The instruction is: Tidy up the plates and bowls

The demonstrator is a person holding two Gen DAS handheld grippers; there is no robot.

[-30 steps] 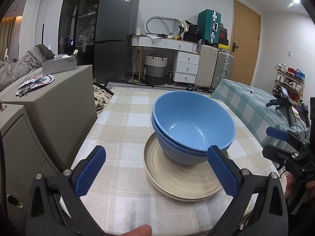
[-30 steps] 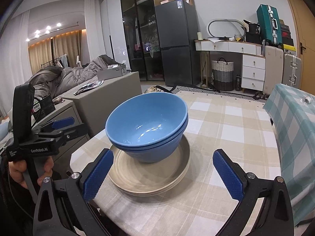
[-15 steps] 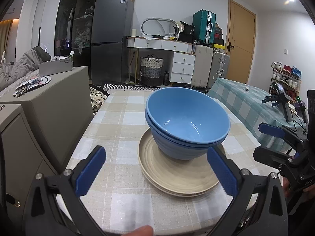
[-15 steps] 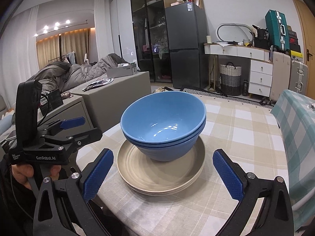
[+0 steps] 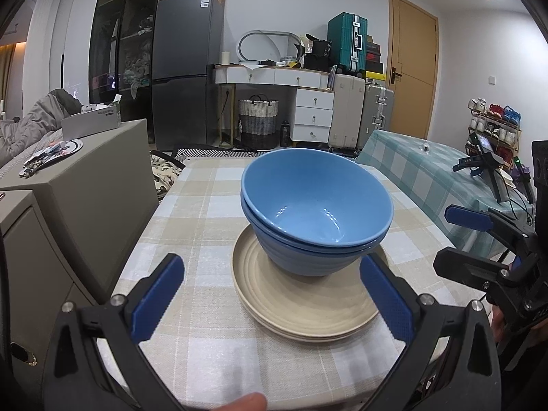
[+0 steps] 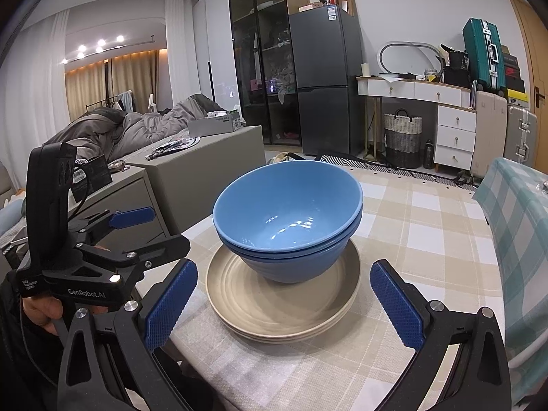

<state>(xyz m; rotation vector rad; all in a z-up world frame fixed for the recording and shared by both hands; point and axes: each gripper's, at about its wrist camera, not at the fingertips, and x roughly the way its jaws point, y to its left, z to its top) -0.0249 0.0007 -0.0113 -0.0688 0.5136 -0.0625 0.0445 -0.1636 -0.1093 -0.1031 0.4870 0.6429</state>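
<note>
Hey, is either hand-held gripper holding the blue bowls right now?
No. The blue bowls sit nested on the beige plates, and both hand-held grippers are open, apart from them.

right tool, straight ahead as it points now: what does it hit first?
Likely the stacked beige plates, near rim first, between the open fingers of the right tool. If it runs higher, the nested blue bowls on them. Height is hard to judge.
</note>
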